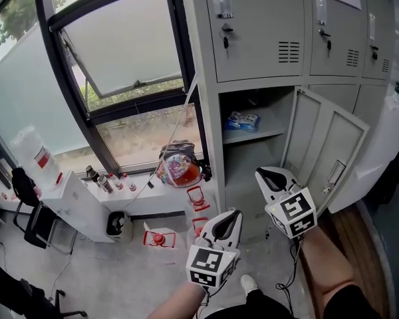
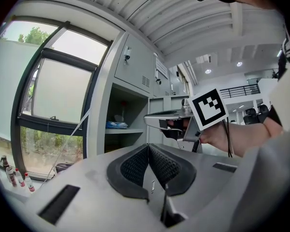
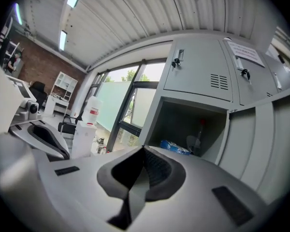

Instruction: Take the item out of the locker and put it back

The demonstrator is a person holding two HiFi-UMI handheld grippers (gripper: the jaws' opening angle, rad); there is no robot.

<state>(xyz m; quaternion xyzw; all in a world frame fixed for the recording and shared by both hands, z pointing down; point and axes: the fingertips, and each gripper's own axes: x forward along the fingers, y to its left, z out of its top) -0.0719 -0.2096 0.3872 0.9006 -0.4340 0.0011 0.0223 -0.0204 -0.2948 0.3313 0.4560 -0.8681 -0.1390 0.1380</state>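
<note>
Tongs both closed and empty: left tongs point(image 2: 148, 147), right tongs point(image 3: 144, 149), facing locker point(image 1: 253, 100).

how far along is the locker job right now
Done: the locker door stands open. In hand: nothing. The left gripper and the right gripper are both shut and empty, in front of the locker. The blue packet lies on the shelf inside. Left: this moment alone cannot tell whether the packet has yet to come out or is already back.
</note>
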